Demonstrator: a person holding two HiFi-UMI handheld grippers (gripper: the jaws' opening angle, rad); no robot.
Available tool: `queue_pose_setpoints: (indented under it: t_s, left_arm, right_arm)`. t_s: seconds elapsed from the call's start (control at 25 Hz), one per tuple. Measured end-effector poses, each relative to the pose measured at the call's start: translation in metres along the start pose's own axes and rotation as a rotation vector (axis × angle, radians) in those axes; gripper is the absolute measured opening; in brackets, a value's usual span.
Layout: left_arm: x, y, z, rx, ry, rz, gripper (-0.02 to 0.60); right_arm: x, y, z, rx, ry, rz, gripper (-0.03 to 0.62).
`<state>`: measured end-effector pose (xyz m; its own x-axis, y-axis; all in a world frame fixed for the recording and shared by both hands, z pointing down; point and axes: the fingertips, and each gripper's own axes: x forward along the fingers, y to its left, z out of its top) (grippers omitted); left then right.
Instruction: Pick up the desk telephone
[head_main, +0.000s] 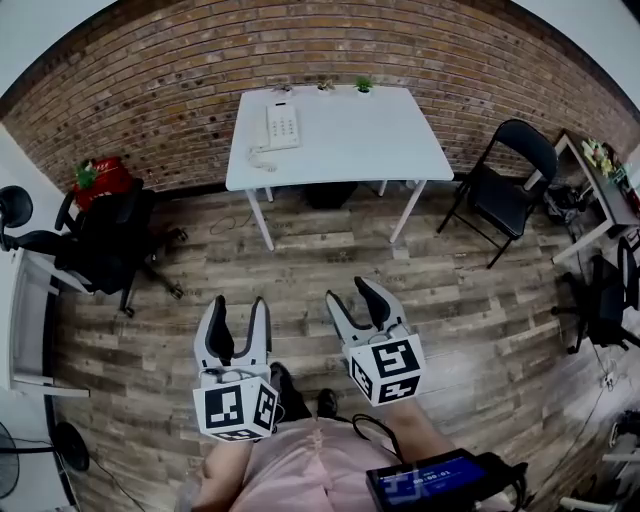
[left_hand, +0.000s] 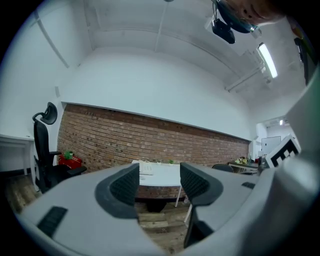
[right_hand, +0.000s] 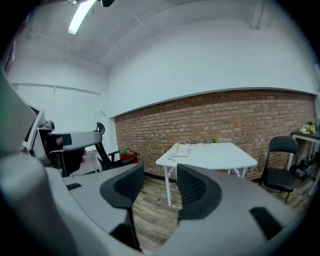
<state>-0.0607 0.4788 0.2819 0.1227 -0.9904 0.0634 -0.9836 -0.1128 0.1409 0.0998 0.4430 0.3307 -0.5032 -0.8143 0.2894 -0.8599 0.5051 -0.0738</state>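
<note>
The white desk telephone (head_main: 281, 126) lies at the far left of a white table (head_main: 350, 140) that stands against the brick wall, its coiled cord at the table's left edge. Both grippers hang over the wooden floor, well short of the table. My left gripper (head_main: 240, 305) is open with nothing between its fingers, and so is my right gripper (head_main: 348, 292). In the left gripper view the telephone (left_hand: 146, 168) shows small and far off above the jaws' gap (left_hand: 159, 182). In the right gripper view the telephone (right_hand: 181, 150) sits on the table (right_hand: 215, 156), far beyond the open gripper (right_hand: 160, 187).
A black office chair (head_main: 105, 245) stands left of the path, with a red object (head_main: 100, 178) behind it. A black folding chair (head_main: 510, 180) is right of the table, beside a cluttered side desk (head_main: 590, 190). Two small plants (head_main: 364, 85) sit at the table's back edge.
</note>
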Motion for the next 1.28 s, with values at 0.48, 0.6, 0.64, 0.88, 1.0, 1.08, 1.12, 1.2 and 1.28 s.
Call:
queue_pose_setpoints:
  t_s: [0.48,0.6,0.64,0.88,1.0,1.08,1.12,1.2,1.28]
  left_arm:
    - [0.095,0.055,-0.022,-0.043,0.055,-0.004,0.25]
    - [0.137,0.076,-0.018,-0.043,0.048,-0.02,0.25]
    - [0.15,0.083,-0.014,-0.042,0.045,-0.025,0.256]
    - [0.219,0.114,0.02,-0.029,-0.009,-0.069,0.259]
    - [0.243,0.126,0.03,-0.025,-0.024,-0.09,0.259]
    - [0.256,0.132,0.031,-0.023,-0.023,-0.099,0.259]
    - [0.262,0.134,0.032,-0.021,-0.022,-0.104,0.259]
    - [0.275,0.138,0.032,-0.018,-0.017,-0.116,0.259]
    - [0.286,0.14,0.03,-0.015,-0.003,-0.133,0.259]
  right_arm:
    - [0.106,-0.006,-0.006,0.012,0.087,0.018,0.213]
    - [0.149,-0.01,0.007,0.003,0.083,0.012,0.213]
    - [0.161,-0.01,0.013,-0.002,0.079,0.01,0.212]
    - [0.224,-0.025,0.057,-0.015,0.033,-0.035,0.212]
    - [0.248,-0.028,0.071,-0.012,0.013,-0.046,0.212]
    - [0.261,-0.029,0.078,-0.013,0.007,-0.05,0.212]
    - [0.267,-0.03,0.081,-0.015,0.005,-0.053,0.212]
    - [0.278,-0.033,0.085,-0.015,0.003,-0.061,0.21]
    - [0.286,-0.039,0.088,-0.008,0.006,-0.076,0.21]
